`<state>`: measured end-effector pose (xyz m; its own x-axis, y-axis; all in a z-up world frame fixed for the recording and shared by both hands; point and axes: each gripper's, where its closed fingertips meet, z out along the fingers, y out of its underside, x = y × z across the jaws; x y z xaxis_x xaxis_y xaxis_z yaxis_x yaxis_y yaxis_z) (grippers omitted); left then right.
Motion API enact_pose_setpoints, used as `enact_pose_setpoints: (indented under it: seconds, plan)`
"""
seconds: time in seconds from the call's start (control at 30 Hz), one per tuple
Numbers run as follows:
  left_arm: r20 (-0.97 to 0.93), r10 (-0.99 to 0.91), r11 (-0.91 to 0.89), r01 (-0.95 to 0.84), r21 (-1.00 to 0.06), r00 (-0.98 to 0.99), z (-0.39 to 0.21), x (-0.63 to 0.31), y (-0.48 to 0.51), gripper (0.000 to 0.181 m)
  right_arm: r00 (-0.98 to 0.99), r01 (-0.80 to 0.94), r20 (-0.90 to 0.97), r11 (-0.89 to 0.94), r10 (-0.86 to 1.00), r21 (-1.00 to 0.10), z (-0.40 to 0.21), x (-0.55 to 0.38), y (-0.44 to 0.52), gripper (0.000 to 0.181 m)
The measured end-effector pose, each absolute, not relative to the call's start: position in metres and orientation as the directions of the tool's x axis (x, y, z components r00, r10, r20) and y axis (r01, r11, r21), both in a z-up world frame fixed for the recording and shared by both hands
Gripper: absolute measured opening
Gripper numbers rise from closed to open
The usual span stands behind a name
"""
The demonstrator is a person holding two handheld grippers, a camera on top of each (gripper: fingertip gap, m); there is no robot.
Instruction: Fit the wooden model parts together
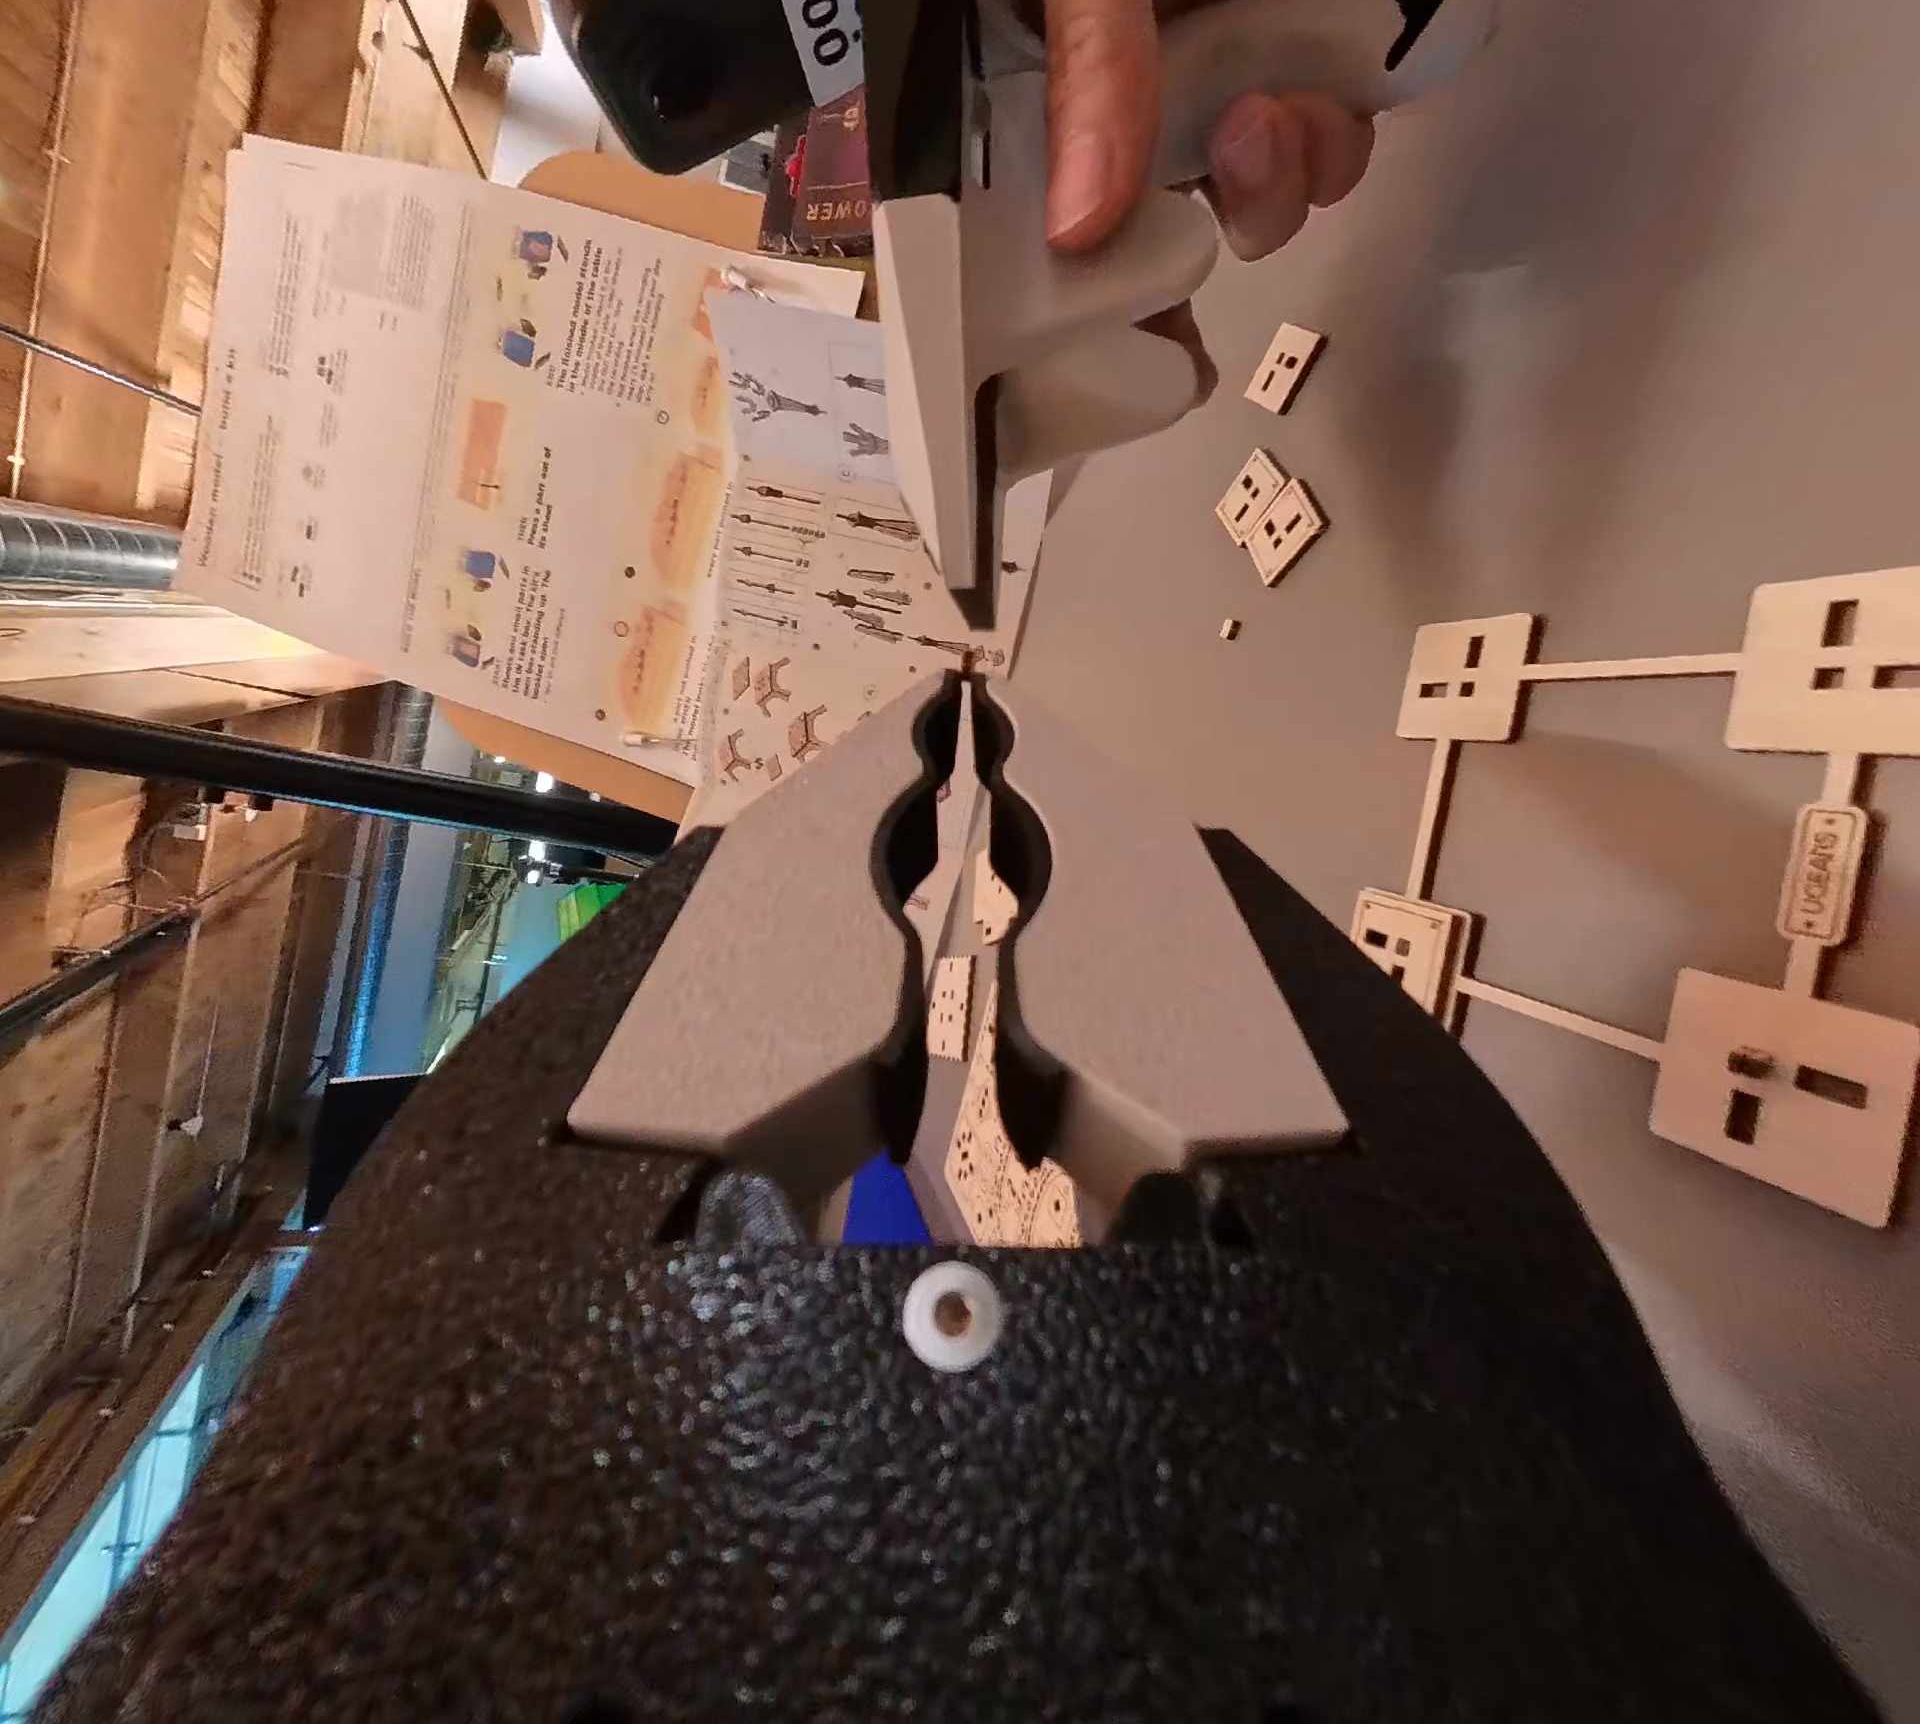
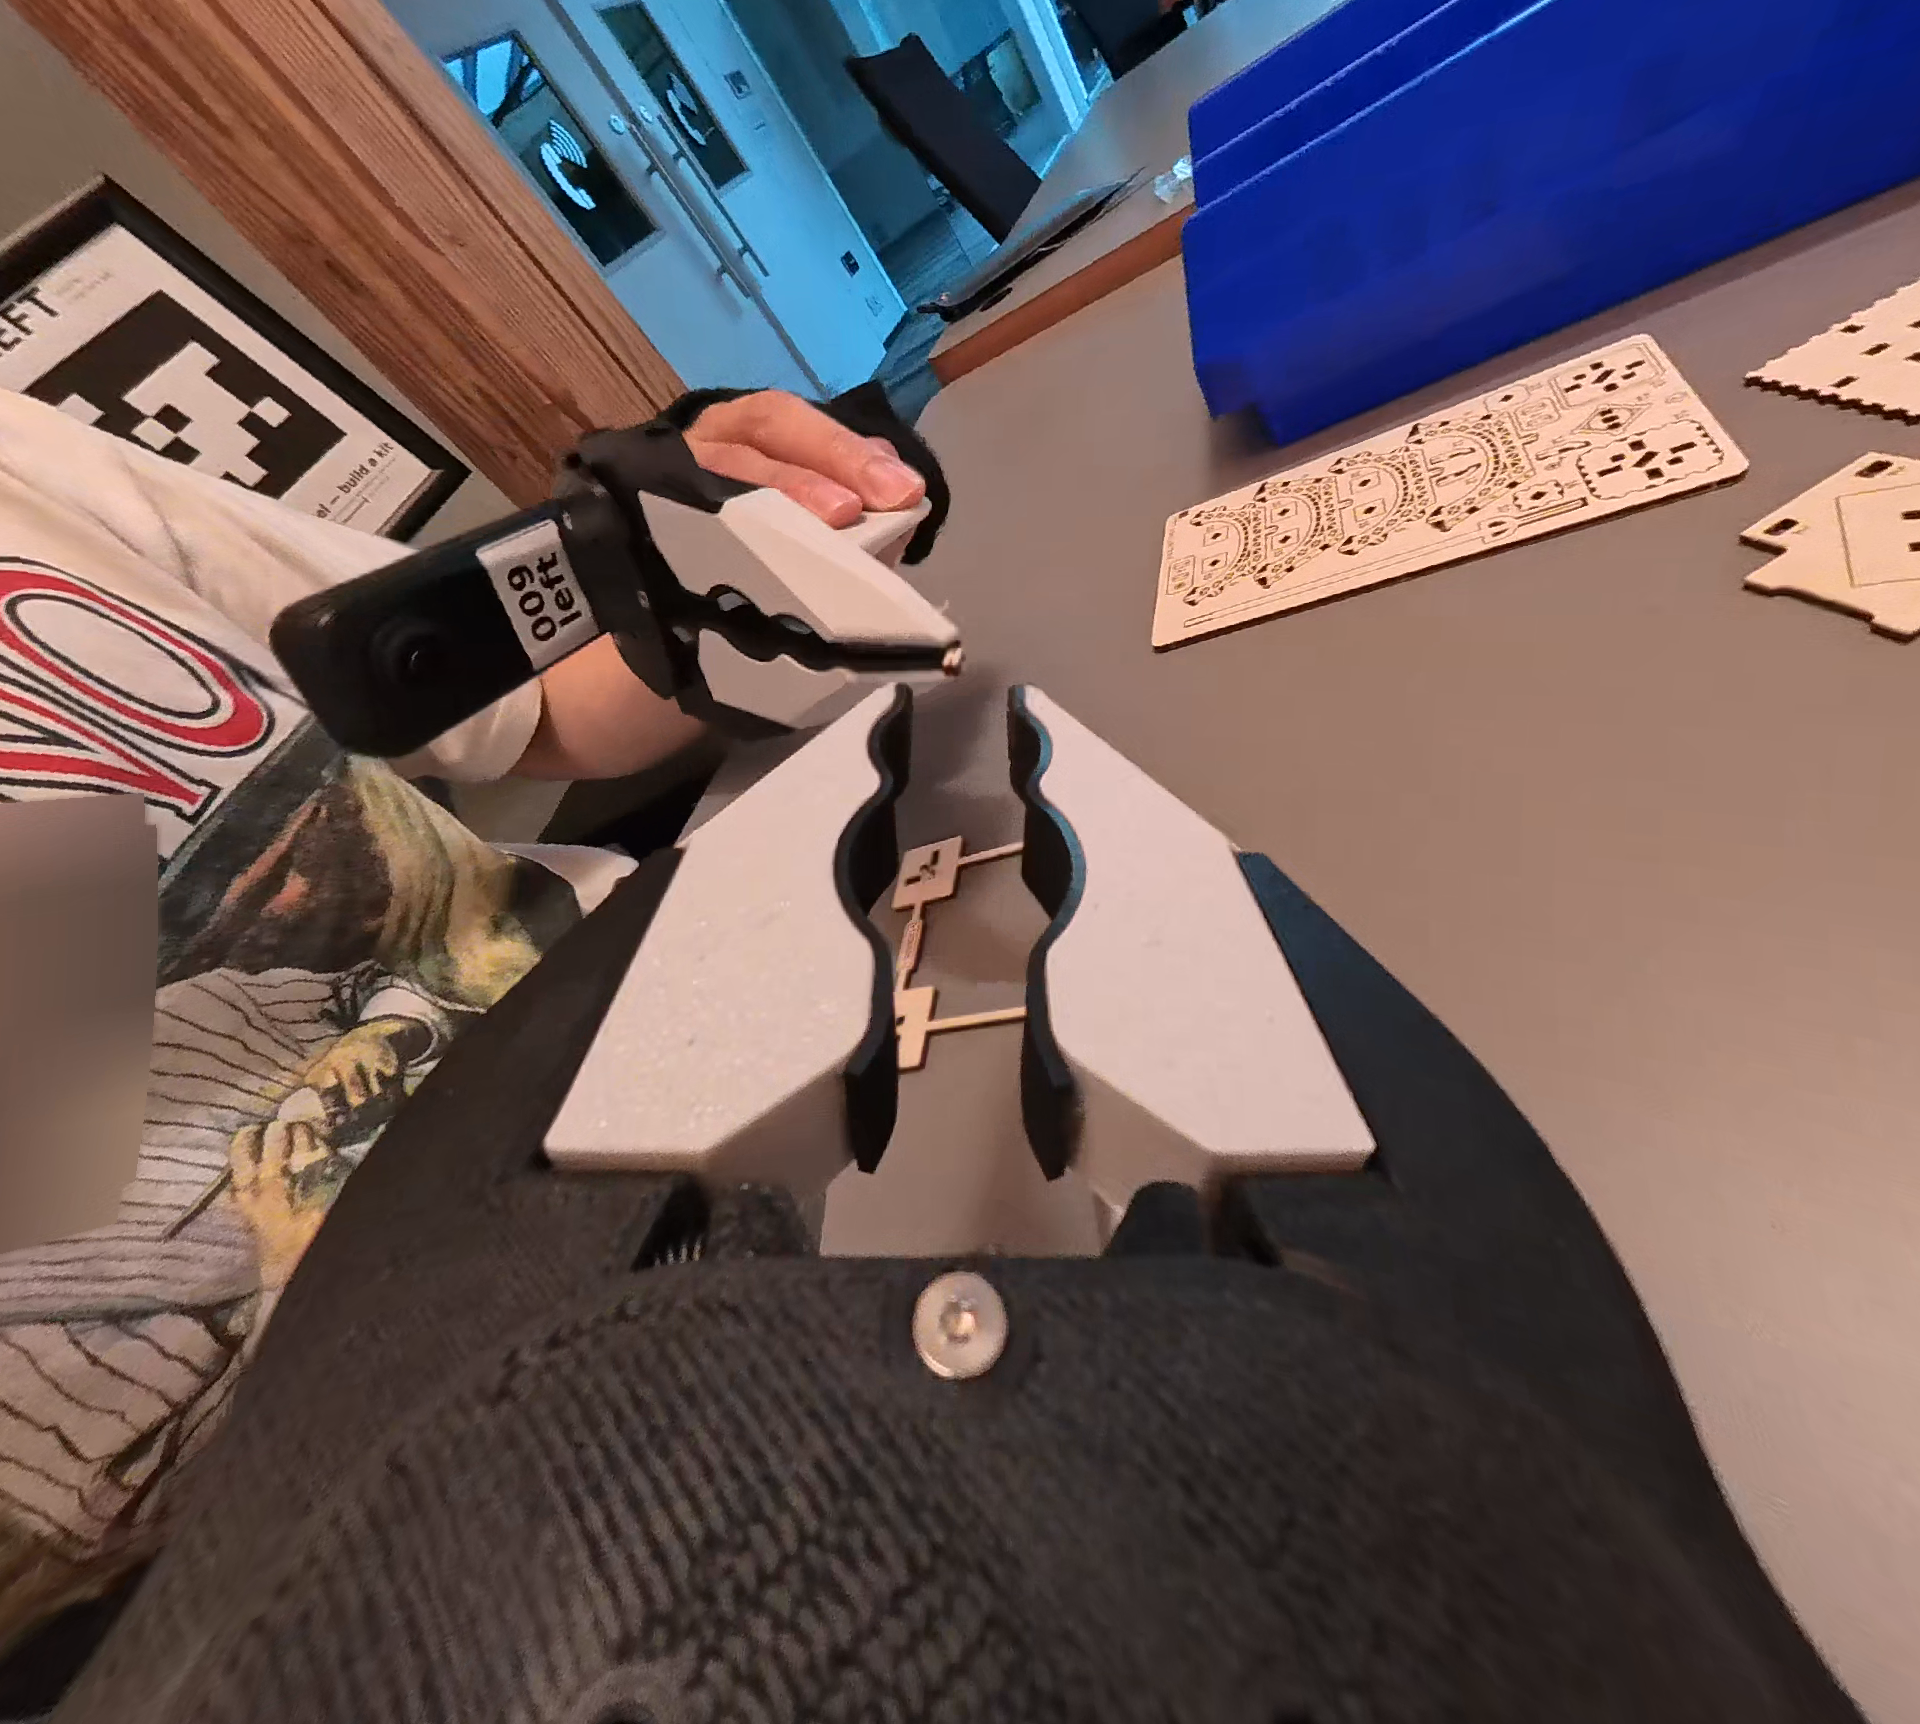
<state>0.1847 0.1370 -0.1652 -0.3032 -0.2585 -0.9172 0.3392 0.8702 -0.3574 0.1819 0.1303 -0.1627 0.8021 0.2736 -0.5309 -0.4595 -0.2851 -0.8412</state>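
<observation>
My left gripper [image 1: 964, 685] is shut, with a tiny wooden piece [image 1: 968, 658] pinched at its tips above the grey table. It also shows in the right wrist view [image 2: 951, 658], the tiny piece [image 2: 954, 659] at its tip. My right gripper [image 2: 961, 700] is open and empty, its tips just below and beside the left gripper's tip. In the left wrist view the right gripper [image 1: 971, 604] points down at the left tips. A wooden frame of square slotted plates [image 1: 1766, 843] lies flat on the table and shows between my right fingers [image 2: 925, 947].
Small loose wooden squares [image 1: 1273, 516] and a tiny block [image 1: 1231, 628] lie on the table. An engraved wooden sheet [image 2: 1444, 490] and more cut panels [image 2: 1839, 552] lie to the right. A blue bin [image 2: 1558, 116] stands behind. Instruction sheets [image 1: 468, 427] stand at the back. My left and right fingertips are right by each other.
</observation>
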Motion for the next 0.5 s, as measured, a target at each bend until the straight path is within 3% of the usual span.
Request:
enact_pose_setpoints:
  seconds: [0.5]
  plan:
    - [-0.94,-0.225,0.884,0.352,-0.307,-0.255,-0.1549,0.1851,0.1301,0.0,0.842,-0.378,-0.44,-0.239,0.312,-0.894,-0.1524,0.1762,0.1348,0.001]
